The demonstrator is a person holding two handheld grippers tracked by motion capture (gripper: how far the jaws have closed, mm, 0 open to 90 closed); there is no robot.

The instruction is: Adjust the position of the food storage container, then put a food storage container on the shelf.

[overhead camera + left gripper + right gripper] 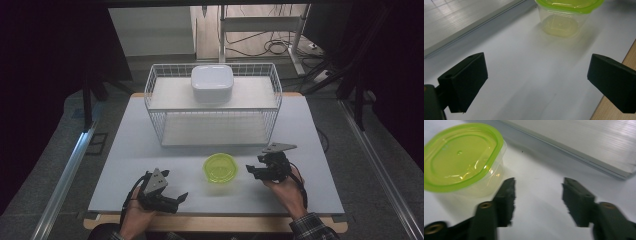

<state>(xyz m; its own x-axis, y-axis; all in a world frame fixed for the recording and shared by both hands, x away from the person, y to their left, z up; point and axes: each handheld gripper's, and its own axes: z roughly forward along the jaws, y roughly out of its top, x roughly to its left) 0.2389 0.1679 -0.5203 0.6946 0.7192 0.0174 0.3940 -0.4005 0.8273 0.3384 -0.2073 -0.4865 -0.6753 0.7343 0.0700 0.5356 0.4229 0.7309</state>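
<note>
The tub with the green lid sits near the table's front edge, between both spread, empty grippers: left gripper, right gripper. Approach level from each side and squeeze below the lid rim

The lidded container stands on the table near its front edge, about midway along it. Behind it, toward the back edge, stands the wire basket, with a box on its upper shelf. The left gripper lies toward the front left corner, the right gripper just right of the container.
</note>
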